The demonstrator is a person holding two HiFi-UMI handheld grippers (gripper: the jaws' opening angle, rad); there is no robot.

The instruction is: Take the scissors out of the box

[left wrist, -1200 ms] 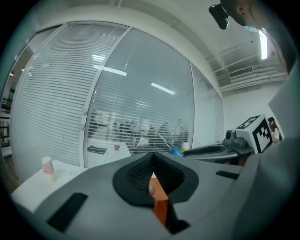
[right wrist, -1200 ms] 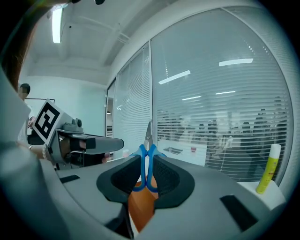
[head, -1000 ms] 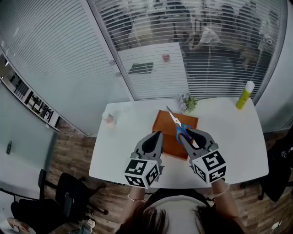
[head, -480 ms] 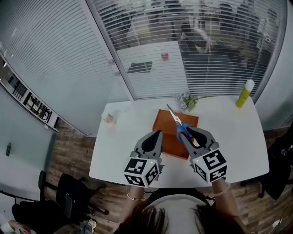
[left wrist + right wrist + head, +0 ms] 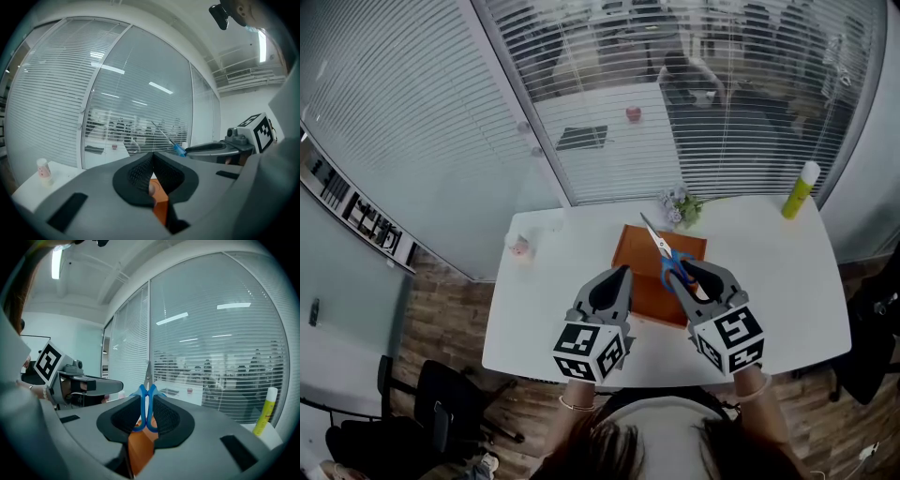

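White table, contents listed left to right from the orange box. Small pink-and-white jar, well left of box. Left gripper, jaws pressed together, empty, over box's left edge. Blue-handled scissors, above box, handles clamped in right gripper. Pale flower sprig, just behind box. Yellow bottle, far right.

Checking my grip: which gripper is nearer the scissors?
Right. The right gripper is clamped on the scissors by the handles; the left gripper sits shut beside them, not touching.
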